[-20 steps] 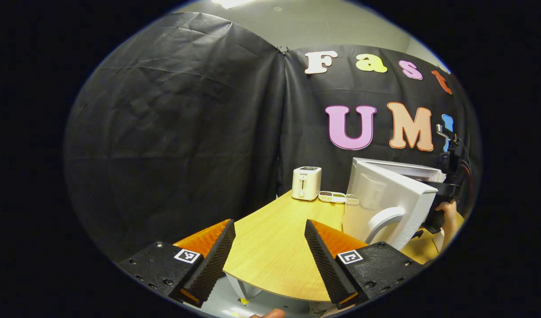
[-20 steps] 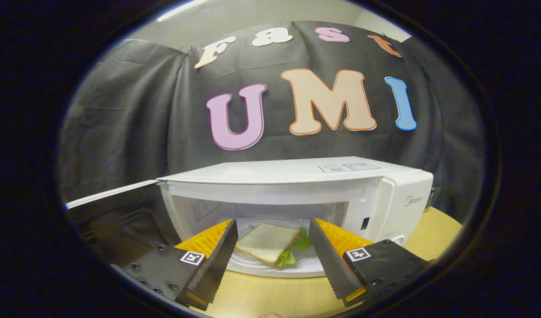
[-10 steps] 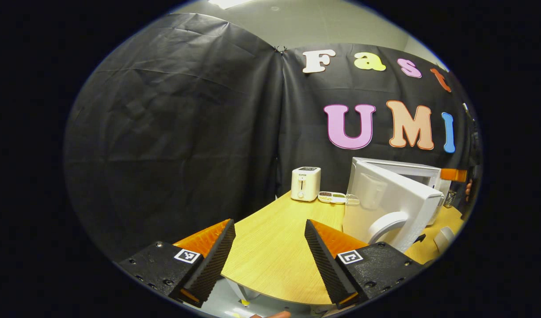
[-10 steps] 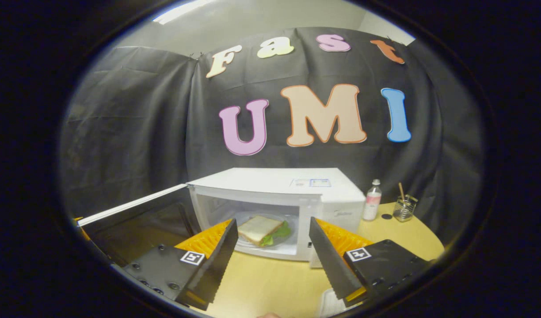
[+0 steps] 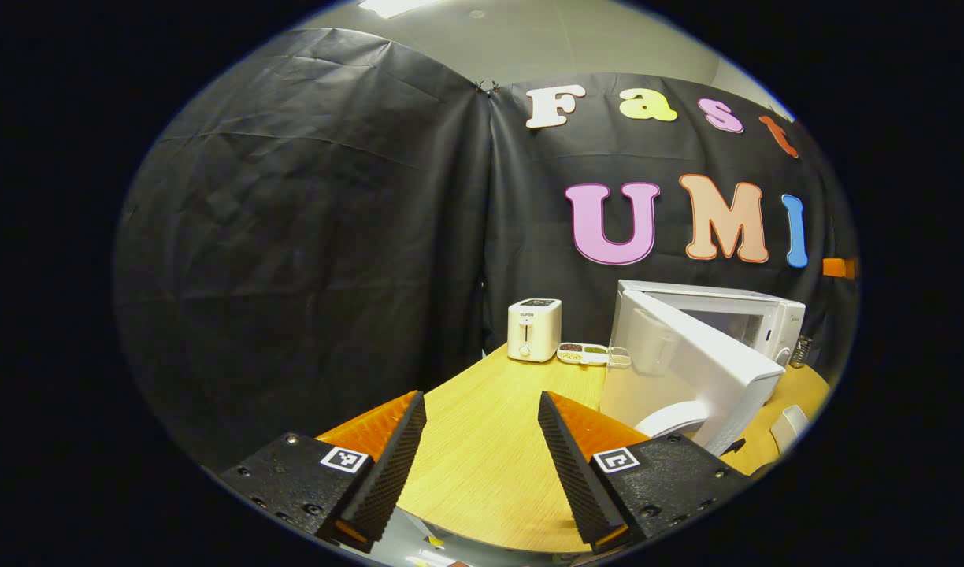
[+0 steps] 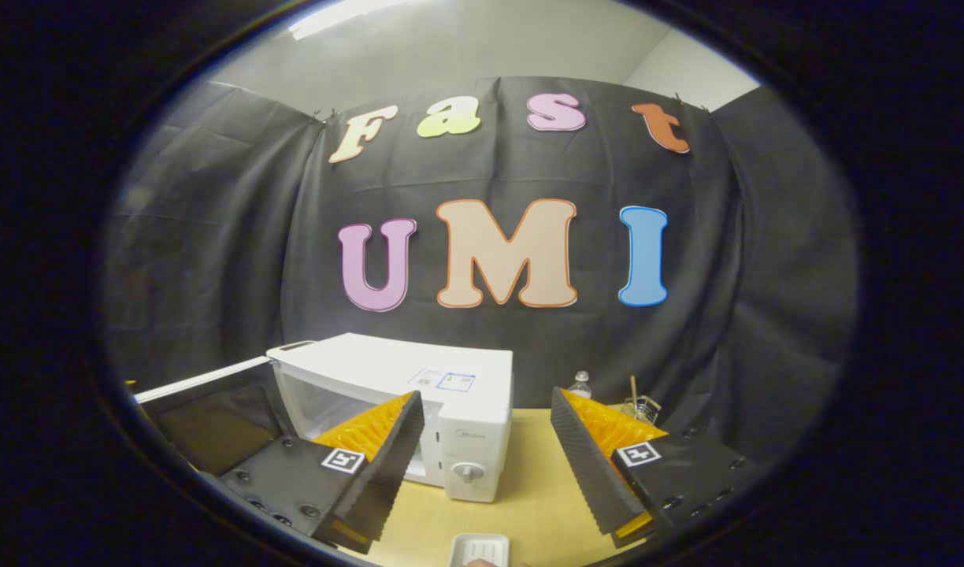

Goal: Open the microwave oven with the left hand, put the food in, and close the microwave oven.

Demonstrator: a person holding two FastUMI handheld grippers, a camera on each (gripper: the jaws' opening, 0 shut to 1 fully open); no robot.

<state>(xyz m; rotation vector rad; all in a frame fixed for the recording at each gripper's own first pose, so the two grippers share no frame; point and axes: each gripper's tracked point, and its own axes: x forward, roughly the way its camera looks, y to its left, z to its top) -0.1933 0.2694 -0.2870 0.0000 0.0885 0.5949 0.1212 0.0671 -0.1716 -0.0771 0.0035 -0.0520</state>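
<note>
Both grippers empty; microwave [image 6: 419, 394] door [image 5: 687, 370] swung open leftward.

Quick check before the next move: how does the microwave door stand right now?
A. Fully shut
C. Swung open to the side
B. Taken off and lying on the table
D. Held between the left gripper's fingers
C. In the left gripper view the microwave door stands swung out from the microwave, its handle toward the camera, and the left gripper is open, apart from it, over the table.
</note>
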